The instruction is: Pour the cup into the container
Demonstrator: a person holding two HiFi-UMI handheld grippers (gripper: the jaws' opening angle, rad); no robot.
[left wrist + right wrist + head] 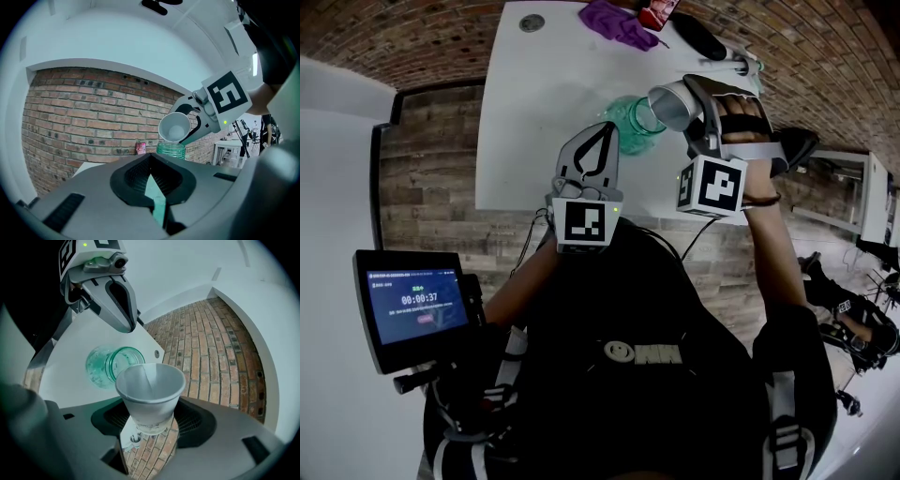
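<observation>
Right gripper view: cup [150,390] tilted over jar [110,365].
Right gripper [149,430] grips the lower part of the white paper cup, jaws spread wide around it; the cup's rim hangs just above the mouth of the green glass jar. The jar stands upright on a white table [525,112]. Left gripper [600,136] hovers just beside the jar, on the person's side, jaws closed together with nothing between them. A purple cloth [617,22] lies beyond the jar.
</observation>
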